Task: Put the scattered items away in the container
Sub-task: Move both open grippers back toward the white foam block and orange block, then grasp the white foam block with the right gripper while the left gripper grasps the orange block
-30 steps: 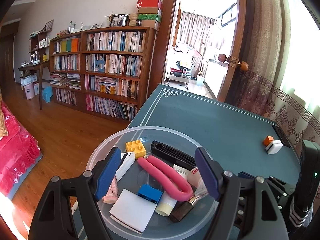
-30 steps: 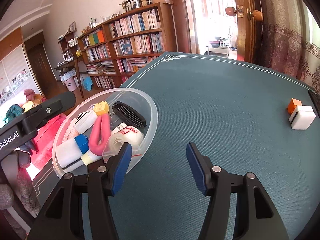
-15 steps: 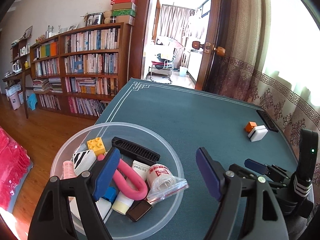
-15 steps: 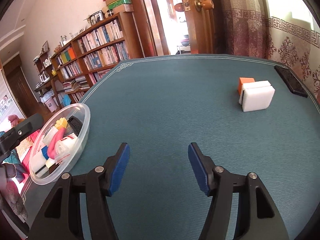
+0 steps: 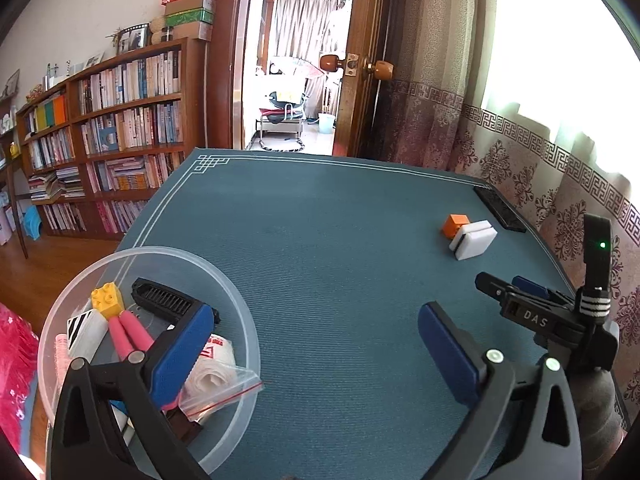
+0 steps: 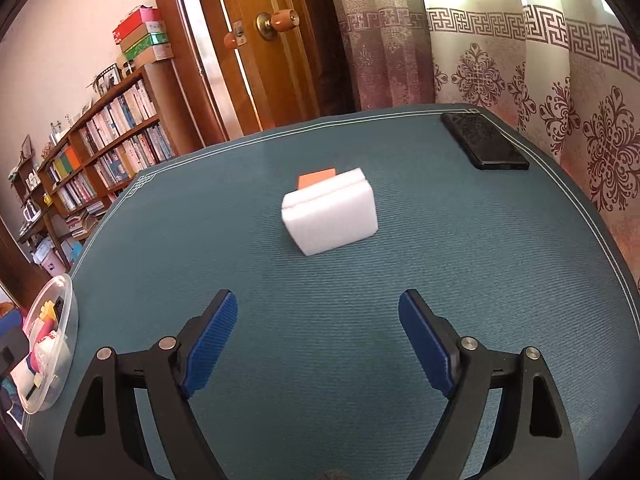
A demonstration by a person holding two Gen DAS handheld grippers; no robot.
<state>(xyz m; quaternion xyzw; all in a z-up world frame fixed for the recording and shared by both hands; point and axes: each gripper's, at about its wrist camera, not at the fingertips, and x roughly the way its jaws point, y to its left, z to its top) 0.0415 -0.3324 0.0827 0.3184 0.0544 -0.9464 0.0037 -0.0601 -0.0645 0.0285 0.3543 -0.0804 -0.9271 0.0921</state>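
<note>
Right gripper jaws spread, empty, over teal table mat, left gripper likewise released beside filled clear container, white sponge ahead, touching orange block behind, black phone at far edge.

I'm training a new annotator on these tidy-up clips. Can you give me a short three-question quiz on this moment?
1. True or false: the right hand-held gripper is shut on the white sponge.
2. Which item lies behind the white sponge, touching it? A) yellow brick B) orange block C) pink clip
3. Fill in: the black phone lies near the table's far ___ corner, by the curtain.

Key
1. False: it is open and empty, short of the sponge.
2. B, the orange block; the yellow brick is already in the clear container.
3. Right.
</note>
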